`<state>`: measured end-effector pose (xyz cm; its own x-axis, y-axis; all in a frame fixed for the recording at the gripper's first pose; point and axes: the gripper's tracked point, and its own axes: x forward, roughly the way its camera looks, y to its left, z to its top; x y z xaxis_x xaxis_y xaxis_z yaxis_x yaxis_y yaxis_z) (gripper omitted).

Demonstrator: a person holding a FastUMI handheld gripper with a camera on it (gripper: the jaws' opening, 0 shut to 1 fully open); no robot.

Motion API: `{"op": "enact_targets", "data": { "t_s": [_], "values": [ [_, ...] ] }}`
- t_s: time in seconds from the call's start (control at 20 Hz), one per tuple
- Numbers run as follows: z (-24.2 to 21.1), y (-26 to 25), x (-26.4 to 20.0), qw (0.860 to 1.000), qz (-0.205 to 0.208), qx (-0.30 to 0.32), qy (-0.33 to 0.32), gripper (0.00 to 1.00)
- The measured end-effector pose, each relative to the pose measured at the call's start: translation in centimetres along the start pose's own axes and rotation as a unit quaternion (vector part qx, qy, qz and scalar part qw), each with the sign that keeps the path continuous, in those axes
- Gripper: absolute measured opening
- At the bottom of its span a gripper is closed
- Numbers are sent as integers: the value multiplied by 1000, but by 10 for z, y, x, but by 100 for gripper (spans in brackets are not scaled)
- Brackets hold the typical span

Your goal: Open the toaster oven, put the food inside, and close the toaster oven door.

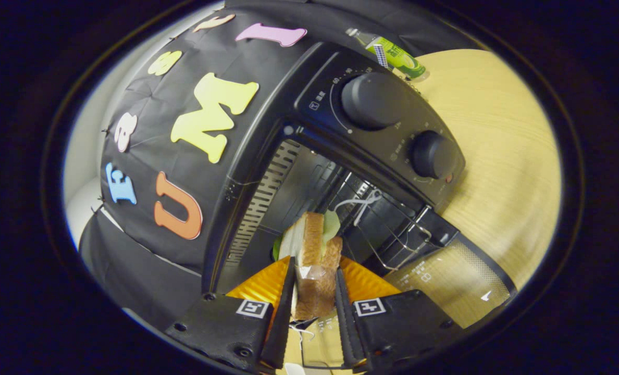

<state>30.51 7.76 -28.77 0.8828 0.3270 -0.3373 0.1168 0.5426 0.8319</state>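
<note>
The sandwich point(313, 260) is clamped between both fingers of the tilted gripper point(313, 307), held at the oven point(341, 156) mouth, door point(455, 281) open; dial markings unreadable.

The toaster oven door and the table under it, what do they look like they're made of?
Toaster oven door: probably glass, since the table's wood tone shows through it, with a dotted border and white print. Table: pale wood or wood-look laminate, fine straight grain, matte. The gripper is shut on the sandwich.

A green-labelled bottle point(393, 52) lies on the pale wooden table point(497, 156), against the black cloth wall point(148, 250).
</note>
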Motion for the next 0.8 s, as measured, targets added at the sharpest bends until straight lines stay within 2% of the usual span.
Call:
{"op": "enact_targets", "data": {
  "t_s": [0.35, 0.65, 0.75, 0.8],
  "values": [
    [12, 4, 25, 999, -3, -34, 17, 46],
    [20, 10, 38, 996, 7, -88, 29, 53],
    [19, 6, 39, 993, -5, -119, 27, 59],
    [17, 8, 38, 991, -4, -134, 24, 66]
  ]
}}
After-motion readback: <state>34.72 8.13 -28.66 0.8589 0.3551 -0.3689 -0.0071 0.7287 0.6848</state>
